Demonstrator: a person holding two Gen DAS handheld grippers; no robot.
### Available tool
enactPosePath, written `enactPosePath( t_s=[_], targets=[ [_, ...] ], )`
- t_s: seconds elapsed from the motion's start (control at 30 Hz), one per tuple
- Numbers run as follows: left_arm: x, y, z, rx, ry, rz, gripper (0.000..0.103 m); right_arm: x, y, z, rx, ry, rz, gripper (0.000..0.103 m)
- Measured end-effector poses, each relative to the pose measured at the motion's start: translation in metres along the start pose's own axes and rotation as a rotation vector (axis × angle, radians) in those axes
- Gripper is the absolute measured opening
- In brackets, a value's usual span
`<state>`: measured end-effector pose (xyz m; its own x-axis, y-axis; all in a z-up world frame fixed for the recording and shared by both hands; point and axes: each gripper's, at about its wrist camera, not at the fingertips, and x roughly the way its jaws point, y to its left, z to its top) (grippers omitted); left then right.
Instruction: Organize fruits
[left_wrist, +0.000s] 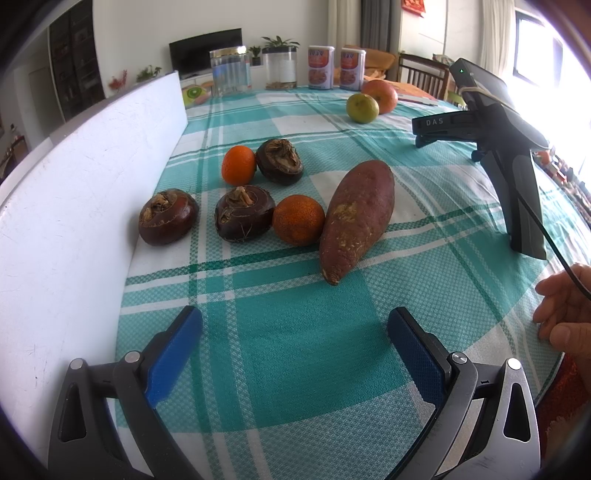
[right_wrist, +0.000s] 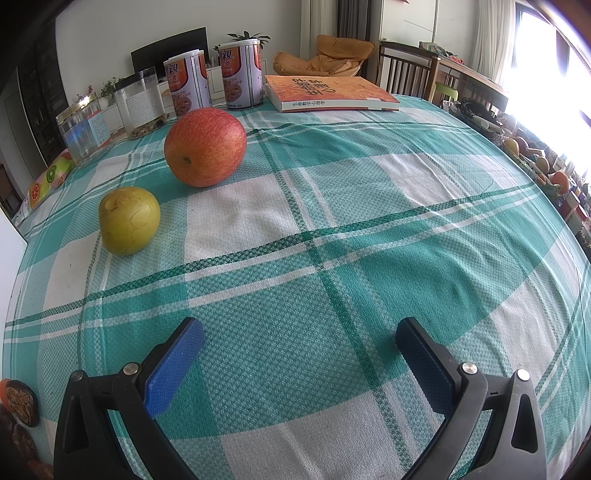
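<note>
In the left wrist view, a sweet potato (left_wrist: 356, 218), two small oranges (left_wrist: 298, 220) (left_wrist: 238, 165) and three dark water chestnuts (left_wrist: 244, 213) (left_wrist: 168, 216) (left_wrist: 280, 161) lie grouped on the green checked tablecloth (left_wrist: 295, 350). A yellow-green fruit (left_wrist: 362, 107) and a red apple (left_wrist: 380, 96) lie farther back. My left gripper (left_wrist: 295, 325) is open and empty, short of the group. The right gripper (left_wrist: 424, 131) stands on the cloth at the right. In the right wrist view, my right gripper (right_wrist: 299, 336) is open and empty, with the yellow fruit (right_wrist: 129, 220) and apple (right_wrist: 205, 147) ahead on the left.
A white board (left_wrist: 74, 192) runs along the table's left side. Two tins (right_wrist: 212, 81), two clear jars (right_wrist: 110, 114) and an orange book (right_wrist: 332, 92) stand at the far edge. A bare hand (left_wrist: 565, 314) holds a cable at the right. A wooden chair (right_wrist: 406, 70) stands beyond the table.
</note>
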<state>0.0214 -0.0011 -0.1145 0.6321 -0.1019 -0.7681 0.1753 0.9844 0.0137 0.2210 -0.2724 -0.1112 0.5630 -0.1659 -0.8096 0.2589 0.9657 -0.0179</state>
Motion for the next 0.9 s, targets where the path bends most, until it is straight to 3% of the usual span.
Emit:
enactPosePath(
  t_s=[0.33, 0.43, 0.6, 0.8, 0.9],
  targets=[
    [-0.001, 0.001, 0.001, 0.000, 0.006, -0.012, 0.100, 0.000, 0.000, 0.000, 0.000, 0.000, 0.000, 0.103],
    [-0.007, 0.006, 0.003, 0.006, 0.037, -0.065, 0.100, 0.000, 0.000, 0.000, 0.000, 0.000, 0.000, 0.103],
    [-0.027, 0.025, 0.003, -0.085, 0.044, -0.203, 0.099, 0.000, 0.000, 0.000, 0.000, 0.000, 0.001, 0.103],
    [-0.036, 0.013, 0.030, -0.045, 0.022, -0.217, 0.099, 0.000, 0.000, 0.000, 0.000, -0.001, -0.002, 0.103],
    [-0.028, -0.010, 0.059, 0.059, 0.016, -0.185, 0.099, 0.000, 0.000, 0.000, 0.001, -0.001, -0.001, 0.103]
  ],
)
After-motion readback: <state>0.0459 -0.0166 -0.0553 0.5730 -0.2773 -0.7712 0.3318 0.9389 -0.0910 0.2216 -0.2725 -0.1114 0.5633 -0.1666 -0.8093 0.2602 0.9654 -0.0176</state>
